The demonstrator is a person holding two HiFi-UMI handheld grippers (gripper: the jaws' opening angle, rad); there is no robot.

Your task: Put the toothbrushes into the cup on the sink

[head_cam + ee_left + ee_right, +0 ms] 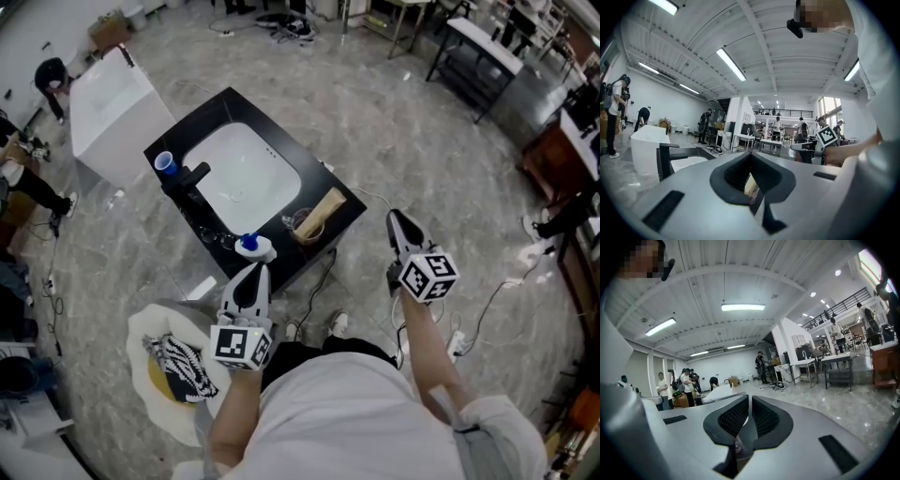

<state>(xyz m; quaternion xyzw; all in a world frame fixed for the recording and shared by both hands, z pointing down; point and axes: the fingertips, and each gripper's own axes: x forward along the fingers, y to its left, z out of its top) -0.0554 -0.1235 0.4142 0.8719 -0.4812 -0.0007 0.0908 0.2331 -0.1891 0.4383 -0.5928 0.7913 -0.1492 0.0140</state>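
The black sink counter with its white basin stands in front of me in the head view. A blue cup sits at its far left corner beside the black faucet. A clear glass with a tan wooden piece leaning at it is at the near right corner. No toothbrush is clearly visible. My left gripper is shut, its tip just below a blue-and-white object at the counter's near edge. My right gripper is shut with nothing seen between its jaws, off the counter's right side.
A white tub stands left of the sink. A round pale seat with a striped cloth is at my lower left. Cables trail on the floor at right. Dark tables line the far right. People stand at the room's edges.
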